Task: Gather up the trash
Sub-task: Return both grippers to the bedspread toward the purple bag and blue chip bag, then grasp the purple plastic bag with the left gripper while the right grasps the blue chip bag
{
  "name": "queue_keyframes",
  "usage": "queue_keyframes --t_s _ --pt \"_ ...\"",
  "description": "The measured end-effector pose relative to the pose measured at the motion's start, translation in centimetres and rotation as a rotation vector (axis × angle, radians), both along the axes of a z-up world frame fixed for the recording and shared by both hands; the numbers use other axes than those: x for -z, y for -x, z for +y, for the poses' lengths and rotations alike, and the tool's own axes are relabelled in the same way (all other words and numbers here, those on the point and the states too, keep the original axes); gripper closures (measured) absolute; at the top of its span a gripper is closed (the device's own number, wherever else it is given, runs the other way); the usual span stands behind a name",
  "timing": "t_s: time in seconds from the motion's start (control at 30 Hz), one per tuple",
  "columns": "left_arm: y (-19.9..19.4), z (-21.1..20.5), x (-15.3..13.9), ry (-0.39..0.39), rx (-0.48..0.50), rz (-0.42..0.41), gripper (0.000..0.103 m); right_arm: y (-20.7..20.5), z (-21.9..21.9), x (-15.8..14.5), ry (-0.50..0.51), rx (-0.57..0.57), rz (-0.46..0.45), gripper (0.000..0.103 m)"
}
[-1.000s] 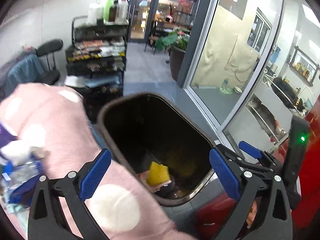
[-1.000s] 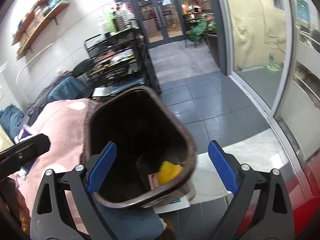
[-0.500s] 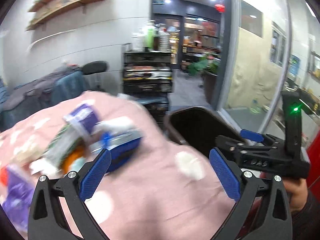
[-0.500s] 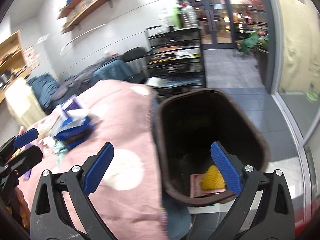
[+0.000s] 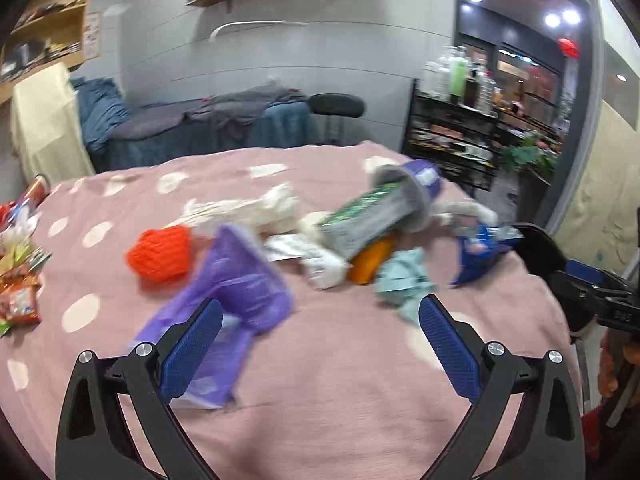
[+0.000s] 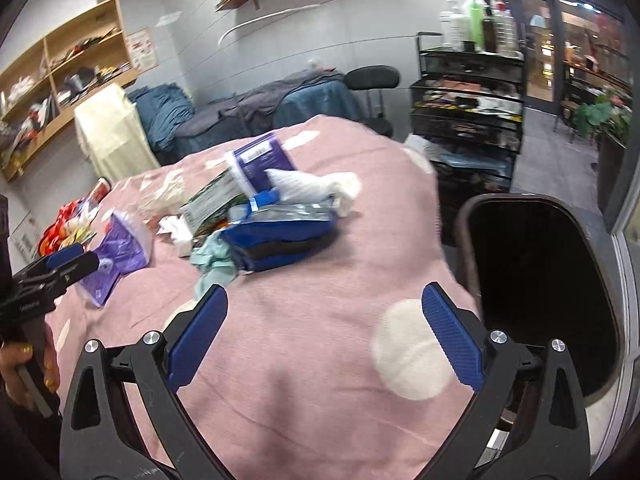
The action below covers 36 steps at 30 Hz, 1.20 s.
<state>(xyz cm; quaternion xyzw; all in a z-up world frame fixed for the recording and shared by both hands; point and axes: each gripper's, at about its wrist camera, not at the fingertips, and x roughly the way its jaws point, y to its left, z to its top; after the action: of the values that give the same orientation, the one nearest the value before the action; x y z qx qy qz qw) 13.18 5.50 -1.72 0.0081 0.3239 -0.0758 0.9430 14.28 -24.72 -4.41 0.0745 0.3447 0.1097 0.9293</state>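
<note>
Now that both cameras have swung off the bin and back over the bed, the left gripper (image 5: 320, 344) hangs spread wide and empty above the purple wrapper (image 5: 236, 292), the right gripper (image 6: 324, 340) equally open beside the brown bin (image 6: 540, 288), so a fresh pick looks next; litter is heaped mid-blanket (image 5: 360, 400), blue pouch (image 6: 280, 236) nearest the bin, the orange knit piece (image 5: 160, 254) and snack packets (image 5: 18, 296) lying close enough to get snagged

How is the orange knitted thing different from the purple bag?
The orange knit is small, bumpy and bunched into a lump; the purple bag is bigger, smooth and shiny. The knit lies farther from the left gripper; the bag reaches under its jaws. Both lie on the pink dotted cloth.
</note>
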Motion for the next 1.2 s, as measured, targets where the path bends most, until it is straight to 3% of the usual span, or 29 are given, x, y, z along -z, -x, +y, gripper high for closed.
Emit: queue_keyframes --t_s 0.2,0.33,0.43,0.53,0.6,0.67,0.7,0.73,0.77,0.87,1.07,1.2 --pt "-0.9 5.7 1.1 -0.047 -0.094 0.037 0.005 -1.9 2.9 -0.4 0.070 -0.065 -0.015 0.007" --pt "-2.1 8.3 2.3 0.028 -0.091 0.113 0.005 -3.1 4.2 -1.3 0.104 -0.111 -0.047 0.007" --pt "-2.9 9.1 3.5 0.082 -0.080 0.163 0.005 -4.1 5.8 -1.8 0.184 -0.171 -0.075 0.007" --pt "-3.3 9.1 4.4 0.118 -0.062 0.195 0.005 -5.5 7.3 -0.9 0.282 -0.205 -0.045 0.007" --pt "-3.2 8.7 4.8 0.123 -0.053 0.200 0.006 -6.0 7.7 0.2 0.308 -0.221 -0.005 0.018" --pt "-3.1 8.2 5.0 0.123 -0.040 0.202 0.011 -6.6 7.6 1.5 0.308 -0.226 0.057 0.049" --pt "-3.1 8.0 5.0 0.125 -0.030 0.203 0.015 -6.8 7.4 1.9 0.292 -0.227 0.081 0.058" --pt "-3.1 7.8 5.1 0.125 -0.026 0.205 0.024 -7.0 7.1 2.3 0.263 -0.233 0.106 0.076" --pt "-3.0 7.6 5.1 0.122 -0.024 0.207 0.034 -7.0 7.1 2.3 0.263 -0.233 0.106 0.087" --pt "-2.7 7.1 5.0 0.117 -0.024 0.190 0.045 -6.8 5.9 2.6 0.196 -0.221 0.121 0.097" --pt "-1.7 6.0 4.2 0.130 -0.006 0.158 0.055 -5.3 5.4 1.9 0.123 -0.217 0.083 0.099" --pt "-0.4 4.8 3.0 0.137 0.007 0.110 0.056 -3.7 5.1 0.8 0.087 -0.215 0.044 0.099"
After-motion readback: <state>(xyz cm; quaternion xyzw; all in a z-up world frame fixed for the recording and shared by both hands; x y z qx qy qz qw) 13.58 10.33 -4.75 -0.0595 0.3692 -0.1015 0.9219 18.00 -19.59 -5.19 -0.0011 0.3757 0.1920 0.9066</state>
